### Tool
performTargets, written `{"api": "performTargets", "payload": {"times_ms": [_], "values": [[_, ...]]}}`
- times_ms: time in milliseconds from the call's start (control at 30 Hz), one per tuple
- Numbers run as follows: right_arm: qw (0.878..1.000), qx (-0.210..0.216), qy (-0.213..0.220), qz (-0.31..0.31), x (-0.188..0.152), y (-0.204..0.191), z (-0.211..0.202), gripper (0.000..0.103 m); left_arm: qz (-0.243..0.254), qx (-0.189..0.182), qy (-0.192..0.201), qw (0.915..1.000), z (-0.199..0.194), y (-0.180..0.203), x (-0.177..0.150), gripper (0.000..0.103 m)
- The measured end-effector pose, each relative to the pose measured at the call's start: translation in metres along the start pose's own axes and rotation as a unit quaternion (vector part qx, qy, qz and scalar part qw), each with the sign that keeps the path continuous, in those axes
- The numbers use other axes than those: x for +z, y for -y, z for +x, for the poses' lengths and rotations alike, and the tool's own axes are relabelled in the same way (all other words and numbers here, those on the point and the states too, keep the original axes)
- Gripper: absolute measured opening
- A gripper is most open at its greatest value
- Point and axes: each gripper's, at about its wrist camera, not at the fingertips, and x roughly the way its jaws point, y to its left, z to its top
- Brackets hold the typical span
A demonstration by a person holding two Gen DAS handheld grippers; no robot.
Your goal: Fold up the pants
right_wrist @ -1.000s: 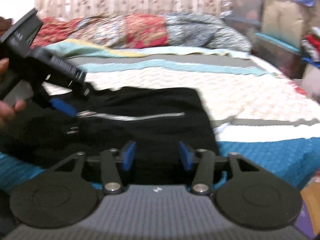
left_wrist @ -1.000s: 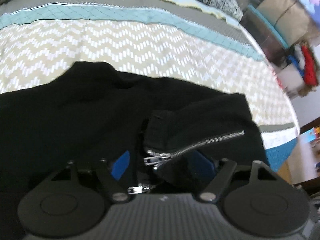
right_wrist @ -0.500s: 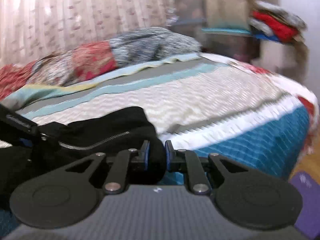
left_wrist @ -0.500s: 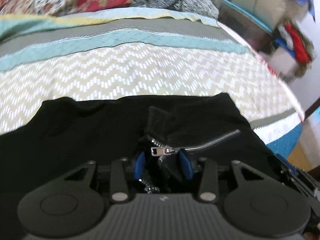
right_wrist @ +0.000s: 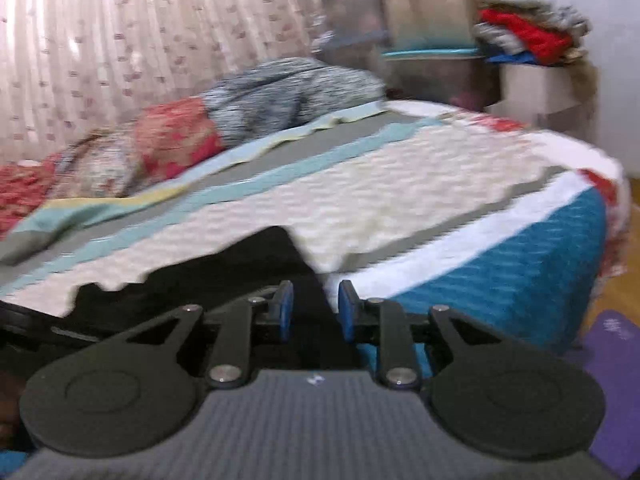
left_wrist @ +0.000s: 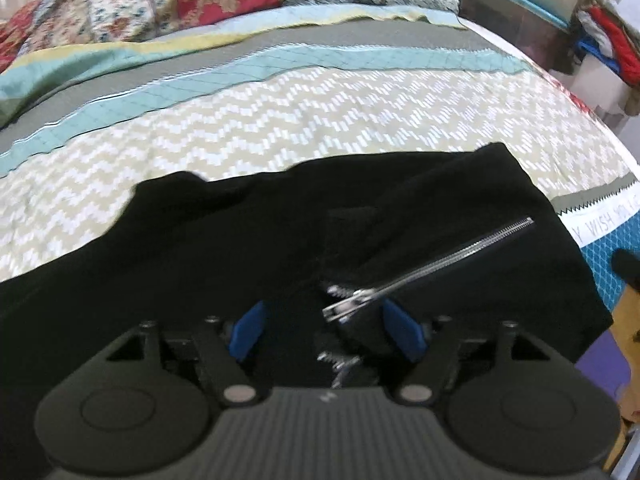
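Note:
Black pants (left_wrist: 248,240) lie across the zigzag-patterned bedspread (left_wrist: 304,120), waist end near the bed's right edge, with a silver zipper (left_wrist: 432,268) showing. My left gripper (left_wrist: 326,330) is open, its blue pads on either side of the zipper fly cloth. My right gripper (right_wrist: 312,312) has its blue pads a little apart around the black cloth (right_wrist: 248,264) at the pants' edge near the bed's corner; the grip itself is blurred.
Patterned pillows and a quilt (left_wrist: 168,4) lie at the far side of the bed. Storage bins and piled clothes (right_wrist: 520,36) stand beyond the bed's right side. The blue bed edge (right_wrist: 500,272) drops to a wooden floor with a purple mat (right_wrist: 616,340).
My left gripper closed on the zipper area and has opened again. My right gripper moved to the pants' edge and its pads narrowed, then parted slightly.

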Motion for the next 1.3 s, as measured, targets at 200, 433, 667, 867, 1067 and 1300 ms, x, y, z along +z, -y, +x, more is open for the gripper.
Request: {"api": "performTargets", "payload": {"times_ms": [200,433,667,867,1067,1300], "values": [[0.995,0.076,-0.057,-0.025,-0.009,-0.056,0.029,0.028,-0.026,0.031,0.011,0.9991,-0.021,-0.042,-0.017,0.069],[0.985,0.073,-0.148,-0.045,-0.039,-0.098,0.064,0.028,-0.109,0.009,0.038,0.9933,-0.059,-0.12,-0.057,0.069],[0.994,0.049,-0.082,-0.055,-0.022,-0.108,0.028,0.031,-0.26,-0.047,0.154,0.9522,-0.152,-0.247,-0.144,0.091],[0.986,0.112,-0.092,-0.088,-0.027,-0.152,0.035,0.031,-0.437,-0.01,0.145,0.8879,-0.155,-0.34,-0.198,0.095],[0.957,0.177,-0.193,-0.123,-0.06,-0.2,0.059,0.031,-0.491,-0.074,0.142,0.8562,-0.11,-0.37,-0.202,0.099],[0.945,0.18,-0.216,-0.169,-0.075,-0.22,0.062,0.035,-0.482,-0.056,0.168,0.8583,-0.099,-0.361,-0.18,0.029]]}}
